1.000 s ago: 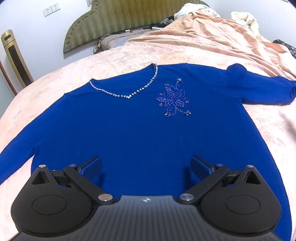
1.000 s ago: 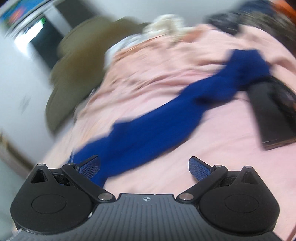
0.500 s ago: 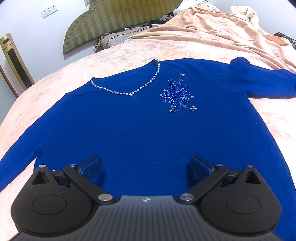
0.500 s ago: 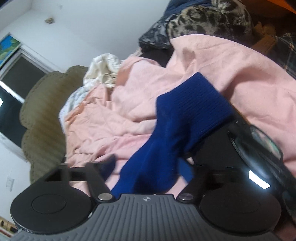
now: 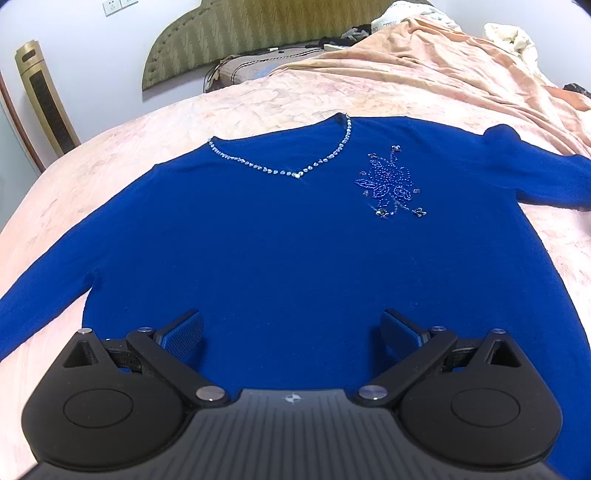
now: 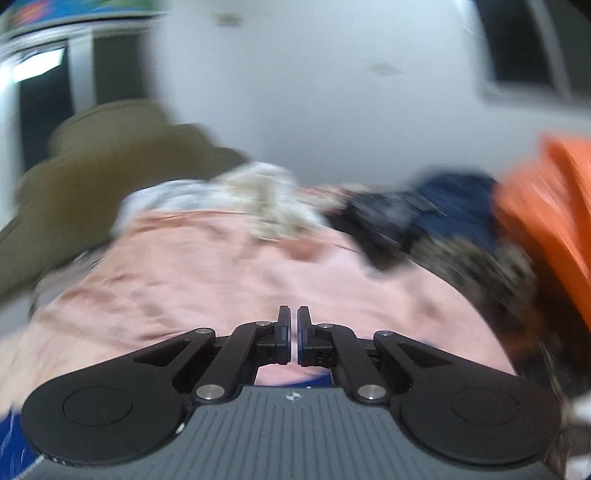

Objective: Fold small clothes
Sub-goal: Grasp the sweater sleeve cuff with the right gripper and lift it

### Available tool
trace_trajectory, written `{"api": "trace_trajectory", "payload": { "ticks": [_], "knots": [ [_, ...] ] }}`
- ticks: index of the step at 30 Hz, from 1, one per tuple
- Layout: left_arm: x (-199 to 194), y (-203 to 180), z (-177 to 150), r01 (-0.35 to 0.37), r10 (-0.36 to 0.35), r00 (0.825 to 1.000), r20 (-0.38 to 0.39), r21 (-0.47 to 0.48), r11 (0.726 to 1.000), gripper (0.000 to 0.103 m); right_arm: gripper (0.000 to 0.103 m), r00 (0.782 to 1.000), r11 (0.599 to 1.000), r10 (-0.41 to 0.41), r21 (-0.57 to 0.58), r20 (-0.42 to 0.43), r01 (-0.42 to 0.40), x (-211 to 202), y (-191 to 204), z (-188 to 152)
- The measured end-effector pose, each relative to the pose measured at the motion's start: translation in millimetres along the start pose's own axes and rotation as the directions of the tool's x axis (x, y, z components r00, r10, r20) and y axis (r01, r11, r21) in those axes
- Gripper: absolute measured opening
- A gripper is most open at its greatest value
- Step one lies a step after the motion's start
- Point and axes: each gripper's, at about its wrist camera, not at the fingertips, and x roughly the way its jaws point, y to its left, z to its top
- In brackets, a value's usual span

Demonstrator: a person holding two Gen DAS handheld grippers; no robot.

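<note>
A royal-blue sweater point(image 5: 295, 251) lies flat, front up, on a pink bedspread point(image 5: 258, 99). It has a beaded V-neck point(image 5: 295, 171) and a beaded flower point(image 5: 391, 188). Both sleeves spread sideways. My left gripper point(image 5: 291, 328) is open and empty above the sweater's lower hem. In the blurred right wrist view my right gripper point(image 6: 293, 334) has its jaws nearly closed, with a thin slit between them. A sliver of blue cloth point(image 6: 317, 380) shows under the fingers; whether it is pinched I cannot tell.
An olive headboard point(image 5: 236, 33) and a pillow stand at the bed's far end. A rumpled pink blanket point(image 5: 443, 62) lies at the back right. The right wrist view shows piled clothes point(image 6: 443, 221) and something orange point(image 6: 554, 206) at the right.
The right gripper closed from wide open at the sleeve end and swung upward, so the sleeve left its view. The left gripper moved slightly closer over the sweater.
</note>
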Motion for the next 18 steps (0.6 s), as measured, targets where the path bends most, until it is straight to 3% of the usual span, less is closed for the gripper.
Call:
{"api": "trace_trajectory", "payload": {
  "ticks": [2, 4, 6, 8, 11, 13, 15, 18],
  "knots": [
    [-2.2, 1.9, -0.7, -0.002, 0.002, 1.000, 0.004, 0.002, 1.000, 0.103, 0.009, 0.982, 0.982, 0.176, -0.048, -0.073, -0.180, -2.7, 33.9, -3.8],
    [-4.9, 4.3, -1.7, -0.007, 0.007, 1.000, 0.008, 0.008, 1.000, 0.103, 0.020, 0.947, 0.957, 0.290, 0.042, -0.135, -0.287, -0.6, 51.7, -16.3],
    [-6.5, 8.4, -2.6, -0.015, 0.015, 1.000, 0.014, 0.014, 1.000, 0.103, 0.070, 0.934, 0.943, 0.314, 0.173, -0.169, -0.286, 4.6, 48.2, -32.2],
    [-6.2, 12.9, -2.8, -0.032, 0.032, 0.999, 0.019, 0.013, 0.999, 0.103, 0.084, 0.947, 0.918, 0.285, 0.327, -0.147, -0.226, 5.5, 21.9, -50.6],
    [-0.7, 17.4, -1.1, -0.030, 0.030, 1.000, 0.004, -0.011, 0.999, 0.103, 0.083, 0.986, 0.874, 0.126, 0.482, -0.113, -0.057, -3.6, -31.5, -70.6],
    [3.1, 17.5, -0.1, -0.006, 0.006, 1.000, -0.011, -0.029, 1.000, 0.103, 0.083, 0.988, 0.836, 0.080, 0.549, -0.129, 0.004, -1.5, -60.5, -76.8],
    [6.2, 13.1, 0.0, 0.014, -0.015, 1.000, -0.027, -0.030, 0.999, 0.103, 0.083, 0.975, 0.794, 0.123, 0.607, -0.185, 0.015, 11.8, -80.1, -82.0],
    [6.1, 3.6, -2.4, 0.005, -0.005, 0.999, -0.032, 0.008, 1.000, 0.103, 0.081, 0.951, 0.704, 0.238, 0.710, -0.200, -0.027, 38.4, -93.9, -91.7]
  ]
}}
